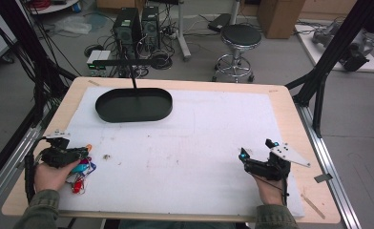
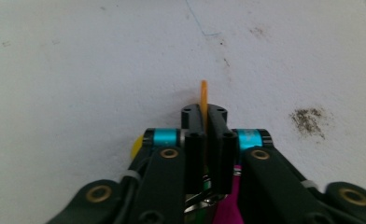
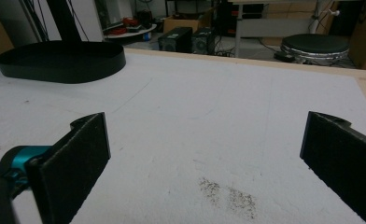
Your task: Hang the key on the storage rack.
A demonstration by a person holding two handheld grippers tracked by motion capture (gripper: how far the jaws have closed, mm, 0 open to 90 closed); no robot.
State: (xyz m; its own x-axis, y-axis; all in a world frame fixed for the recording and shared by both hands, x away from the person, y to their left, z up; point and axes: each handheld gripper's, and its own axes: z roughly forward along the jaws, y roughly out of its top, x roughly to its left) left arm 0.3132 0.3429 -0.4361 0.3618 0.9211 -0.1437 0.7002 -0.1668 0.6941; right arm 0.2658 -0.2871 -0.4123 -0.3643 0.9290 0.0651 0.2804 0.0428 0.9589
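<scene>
My left gripper [image 2: 203,112] is shut on a thin orange piece [image 2: 203,93] that stands on edge and pokes out past the closed jaws. In the high view this gripper [image 1: 85,150] lies at the table's left front, the orange piece [image 1: 88,148] at its tip. Under it is a small heap of coloured items [image 1: 82,172] in blue, pink and red. Yellow [image 2: 136,147] and magenta [image 2: 233,205] bits show beside the jaws. My right gripper [image 1: 256,149] rests low at the right front, jaws wide apart [image 3: 208,126] with nothing between them.
A black oval tray [image 1: 133,105] sits at the back left of the white mat [image 1: 199,133]; it also shows far left [image 3: 59,60]. Dirt smudges mark the mat [image 3: 228,193]. A stool [image 1: 240,38] and computer towers [image 1: 128,26] stand beyond the table.
</scene>
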